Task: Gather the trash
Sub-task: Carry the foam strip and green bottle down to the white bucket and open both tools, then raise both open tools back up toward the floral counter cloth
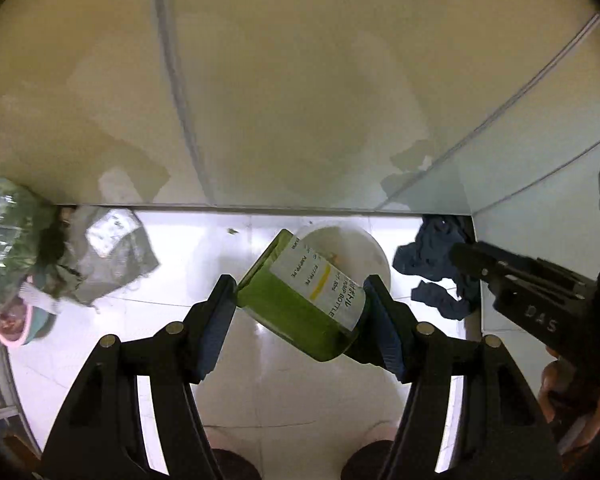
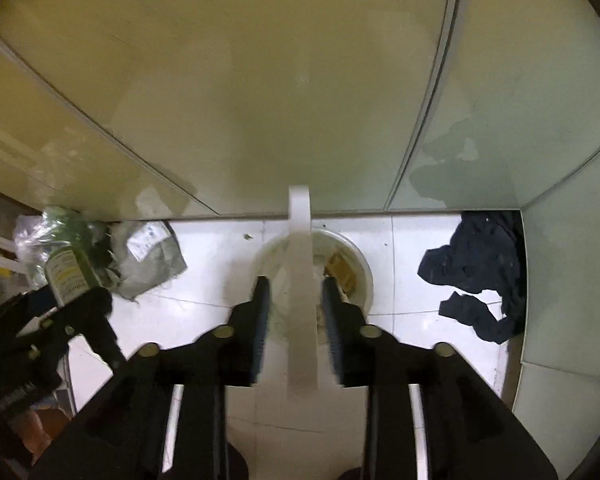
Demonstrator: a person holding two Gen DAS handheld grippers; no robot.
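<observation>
Green bottle (image 1: 300, 300), white label: "PUMP BOTTLE" readable; smaller print beside it too tiny to read. Black right gripper (image 1: 472, 258), side of body: raised letters "DAS". Grey crumpled bag (image 1: 116, 256), white sticker: print blurred, unreadable.

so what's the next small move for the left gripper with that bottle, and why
Probably ease the left gripper open to drop the green bottle into the white bin. The bottle is clamped between its pads, tilted, right over the bin, which already holds scraps. The right gripper stands open around a loose white strip above the same bin.
</observation>
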